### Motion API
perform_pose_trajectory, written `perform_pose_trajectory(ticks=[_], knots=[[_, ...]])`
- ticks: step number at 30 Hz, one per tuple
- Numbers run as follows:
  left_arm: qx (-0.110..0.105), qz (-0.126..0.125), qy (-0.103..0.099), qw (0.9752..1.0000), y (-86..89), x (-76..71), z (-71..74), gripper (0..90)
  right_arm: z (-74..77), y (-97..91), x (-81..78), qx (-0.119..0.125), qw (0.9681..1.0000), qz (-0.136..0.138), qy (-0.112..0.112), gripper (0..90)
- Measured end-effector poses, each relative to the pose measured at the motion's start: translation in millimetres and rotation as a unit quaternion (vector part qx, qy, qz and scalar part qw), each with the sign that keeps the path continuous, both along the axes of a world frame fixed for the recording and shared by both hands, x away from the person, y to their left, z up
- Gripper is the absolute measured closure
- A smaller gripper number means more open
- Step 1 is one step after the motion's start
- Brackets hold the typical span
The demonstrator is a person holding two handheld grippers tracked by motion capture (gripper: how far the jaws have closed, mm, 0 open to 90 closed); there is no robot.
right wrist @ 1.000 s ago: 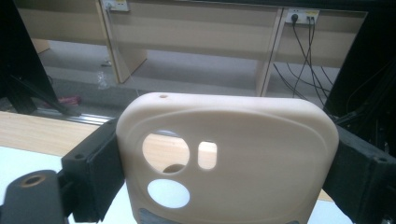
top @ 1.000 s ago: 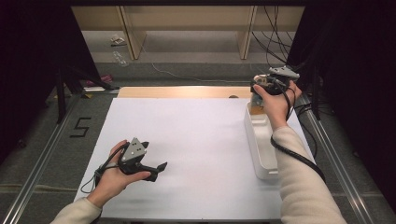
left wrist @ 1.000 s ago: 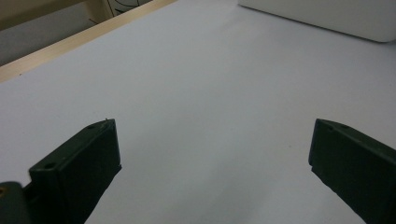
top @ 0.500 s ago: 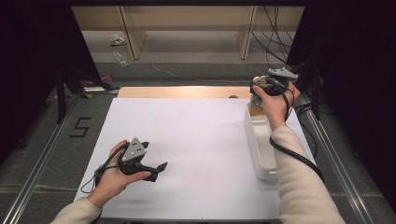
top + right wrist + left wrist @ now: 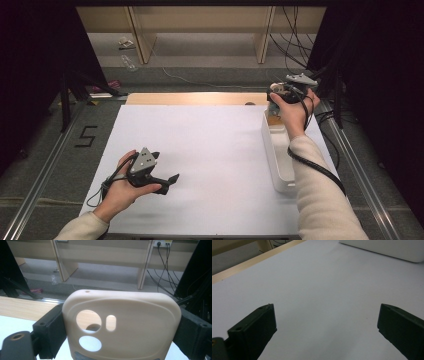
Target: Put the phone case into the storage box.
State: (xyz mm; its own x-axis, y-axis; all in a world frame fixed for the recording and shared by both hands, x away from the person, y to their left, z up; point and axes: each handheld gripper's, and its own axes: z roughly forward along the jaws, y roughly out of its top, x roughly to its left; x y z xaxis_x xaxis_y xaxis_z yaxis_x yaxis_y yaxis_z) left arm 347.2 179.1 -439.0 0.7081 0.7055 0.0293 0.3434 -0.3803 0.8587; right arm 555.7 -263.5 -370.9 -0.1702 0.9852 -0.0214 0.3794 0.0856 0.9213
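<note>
A beige phone case (image 5: pixel 135 322) with round camera cut-outs stands upright between the jaws of my right gripper (image 5: pixel 121 332), which is shut on its two sides. That gripper (image 5: pixel 275 97) hangs above the far end of a long white tray (image 5: pixel 277 165) at the table's right. My left gripper (image 5: pixel 169 184) rests low over the white table sheet (image 5: pixel 210 145) at the near left. Its jaws (image 5: pixel 325 320) stand wide open with nothing between them.
A wooden strip (image 5: pixel 195 98) runs along the far edge of the sheet. Beyond it are a grey floor, wooden furniture legs (image 5: pixel 142 40) and trailing cables (image 5: pixel 295 35). Metal rails flank the table. The white tray's side (image 5: pixel 387 248) lies ahead of the left gripper.
</note>
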Motion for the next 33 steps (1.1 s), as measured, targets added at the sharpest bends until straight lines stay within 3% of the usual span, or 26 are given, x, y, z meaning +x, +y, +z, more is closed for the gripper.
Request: perform_pose_trajectory(ticks=[33], knots=[[0.000, -0.002, 0.002, 1.0000, -0.8, 0.4, -0.7, 1.6, -12.7, 1.9, 4.5, -0.004, 0.9998, 0.009, 0.020, 11.6]])
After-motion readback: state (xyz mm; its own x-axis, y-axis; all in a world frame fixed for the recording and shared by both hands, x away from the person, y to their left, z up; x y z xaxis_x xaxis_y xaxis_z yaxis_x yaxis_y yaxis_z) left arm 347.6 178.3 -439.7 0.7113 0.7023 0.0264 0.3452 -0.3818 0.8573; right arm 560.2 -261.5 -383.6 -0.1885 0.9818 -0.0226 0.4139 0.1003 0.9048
